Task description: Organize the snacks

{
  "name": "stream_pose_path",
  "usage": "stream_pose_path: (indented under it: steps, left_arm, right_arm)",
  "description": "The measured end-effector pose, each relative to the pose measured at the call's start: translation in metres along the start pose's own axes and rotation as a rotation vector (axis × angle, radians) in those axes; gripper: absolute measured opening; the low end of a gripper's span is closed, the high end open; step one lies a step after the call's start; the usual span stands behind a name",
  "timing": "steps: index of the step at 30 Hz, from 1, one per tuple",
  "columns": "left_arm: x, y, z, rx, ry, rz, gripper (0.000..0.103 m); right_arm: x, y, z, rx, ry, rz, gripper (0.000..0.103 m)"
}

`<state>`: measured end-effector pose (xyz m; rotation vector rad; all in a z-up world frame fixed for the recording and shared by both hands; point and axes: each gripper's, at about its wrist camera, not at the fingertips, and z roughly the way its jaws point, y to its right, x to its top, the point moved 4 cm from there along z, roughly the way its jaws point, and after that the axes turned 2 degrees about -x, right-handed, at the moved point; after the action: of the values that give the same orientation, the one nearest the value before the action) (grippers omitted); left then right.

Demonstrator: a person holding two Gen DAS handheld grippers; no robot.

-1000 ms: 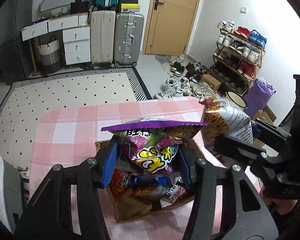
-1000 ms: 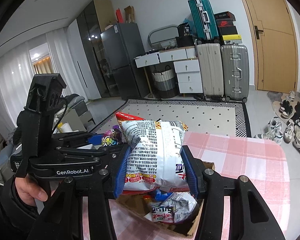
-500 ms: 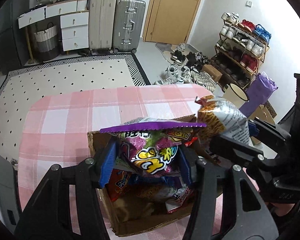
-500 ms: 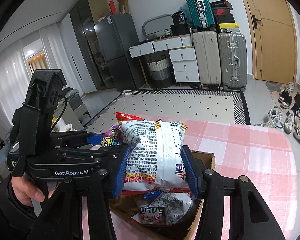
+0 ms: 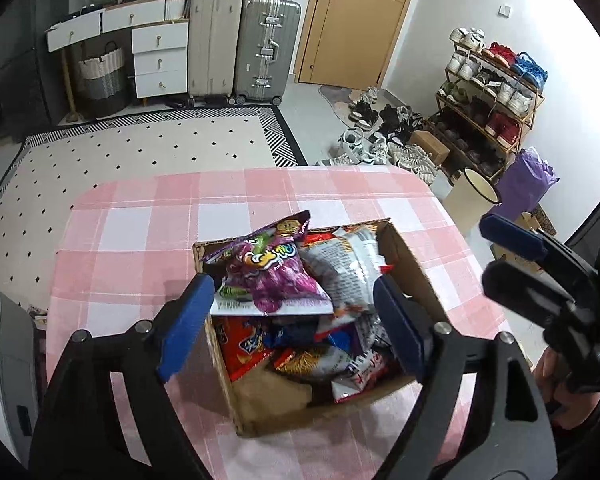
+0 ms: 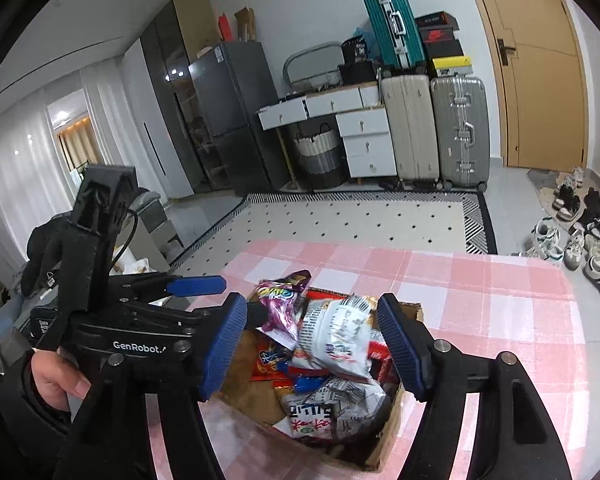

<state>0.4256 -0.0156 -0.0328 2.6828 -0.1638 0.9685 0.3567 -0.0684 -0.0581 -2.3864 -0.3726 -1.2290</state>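
The desk (image 5: 140, 232) wears a pink-and-white checked cloth. On it the cardboard box (image 5: 410, 264) is plain brown. Inside, the top snack bag (image 5: 268, 276) is purple with yellow and green lettering; the bag beside it (image 5: 342, 268) is silver-white with dark print and a red edge. Lower packets are red, orange and blue. The left hand-held gripper (image 5: 288, 320) is black with blue pads — the right hand-held gripper (image 6: 312, 344) matches it. The rug (image 5: 132, 148) is cream with small black diamonds and a black-and-white striped border. One suitcase (image 6: 394, 26) is teal, another (image 6: 460, 128) silver, a third (image 6: 410, 124) beige. The door (image 6: 540, 80) is tan — the drawers (image 6: 364, 140) white.
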Motion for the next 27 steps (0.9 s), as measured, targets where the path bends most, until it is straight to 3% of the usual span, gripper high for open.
stream_pose_path:
  steps: [10, 16, 22, 26, 27]
  left_arm:
    - [-0.018, 0.021, -0.067, 0.020, 0.097, 0.020, 0.081]
    - [-0.034, 0.037, -0.111, 0.041, 0.161, 0.042, 0.083]
    - [-0.057, 0.047, -0.147, 0.046, 0.216, 0.047, 0.087]
    - [-0.080, 0.052, -0.164, 0.069, 0.250, 0.048, 0.102]
    - [-0.085, 0.053, -0.168, 0.070, 0.261, 0.048, 0.102]
  right_arm:
    - [-0.004, -0.021, -0.060, -0.014, 0.071, -0.024, 0.080]
    - [-0.014, -0.033, -0.092, -0.020, 0.099, -0.030, 0.080]
    - [-0.029, -0.037, -0.128, -0.046, 0.142, -0.024, 0.089]
    - [-0.047, -0.040, -0.148, -0.077, 0.149, -0.039, 0.093]
    - [-0.053, -0.040, -0.153, -0.085, 0.154, -0.040, 0.093]
